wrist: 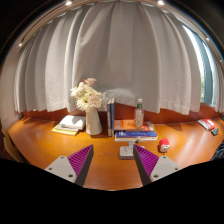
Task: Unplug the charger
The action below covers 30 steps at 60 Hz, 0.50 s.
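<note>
Gripper point(112, 160) fingers apart, holding nothing, pads point(79, 159) purple. Small white charger-like block point(126, 152) between them on wooden desk point(40, 145) — identity unsure. Beyond: vase point(94, 121), blue book point(135, 133), open book point(69, 124). No legible writing.

Vase point(94, 121) left of bottle point(139, 113)
</note>
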Each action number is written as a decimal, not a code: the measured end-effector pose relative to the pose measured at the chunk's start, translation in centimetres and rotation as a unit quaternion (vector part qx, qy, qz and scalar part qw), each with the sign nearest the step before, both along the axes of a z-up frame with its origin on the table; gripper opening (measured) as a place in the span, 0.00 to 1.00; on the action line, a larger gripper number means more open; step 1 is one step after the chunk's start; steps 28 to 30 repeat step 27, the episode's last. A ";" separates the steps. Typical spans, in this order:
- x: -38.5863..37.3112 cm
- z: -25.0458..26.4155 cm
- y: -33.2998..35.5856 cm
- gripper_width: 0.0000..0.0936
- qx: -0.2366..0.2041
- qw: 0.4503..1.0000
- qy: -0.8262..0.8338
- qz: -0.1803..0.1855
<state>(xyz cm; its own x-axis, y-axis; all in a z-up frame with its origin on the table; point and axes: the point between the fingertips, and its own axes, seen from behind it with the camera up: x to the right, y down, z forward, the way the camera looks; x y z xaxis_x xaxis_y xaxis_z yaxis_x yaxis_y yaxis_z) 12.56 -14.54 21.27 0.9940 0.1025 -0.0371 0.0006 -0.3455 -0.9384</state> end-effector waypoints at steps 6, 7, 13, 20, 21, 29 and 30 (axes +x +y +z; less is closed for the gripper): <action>-1.0 -0.4 -0.7 0.85 -0.001 1.000 0.004 0.005; -1.1 -0.4 -0.8 0.85 -0.001 1.000 0.004 0.006; -1.4 -1.0 -1.3 0.85 -0.002 1.000 -0.006 0.006; -1.8 -1.7 -1.7 0.85 -0.009 1.000 -0.007 0.004; -1.8 -1.8 -1.8 0.85 -0.010 1.000 -0.006 0.004; -1.8 -2.2 -2.0 0.85 -0.015 1.000 -0.004 0.001; -1.8 -2.2 -2.0 0.85 -0.015 1.000 -0.004 0.001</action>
